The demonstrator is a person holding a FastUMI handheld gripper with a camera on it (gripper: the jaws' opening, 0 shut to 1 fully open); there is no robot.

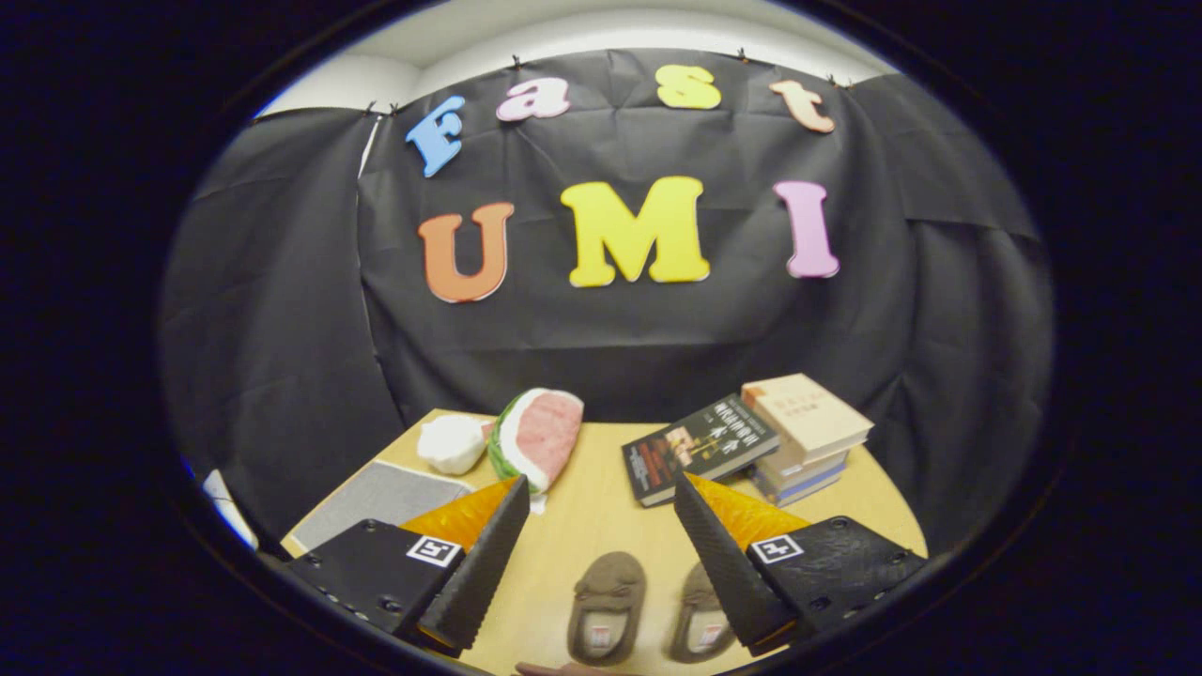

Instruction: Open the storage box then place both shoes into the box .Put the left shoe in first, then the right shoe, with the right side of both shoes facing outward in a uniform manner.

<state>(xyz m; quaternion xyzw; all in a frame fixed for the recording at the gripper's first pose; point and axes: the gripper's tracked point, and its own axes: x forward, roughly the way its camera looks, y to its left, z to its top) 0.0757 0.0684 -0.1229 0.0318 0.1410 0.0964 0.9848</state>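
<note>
Gripper view — gripper wide open, holding nothing.
Two shoes sat side by side on the table between its fingers; books and a plush watermelon lay beyond them.

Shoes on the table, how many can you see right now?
2. One brown shoe lies between the open gripper's fingers; the second shoe sits beside it, partly hidden behind the right finger.

1. Ahead of you sits a watermelon-slice plush on the wooden table; a white plush touches it;
2. A grey mat lies nearby;
3. A dark book leans against a stack of books.
</note>
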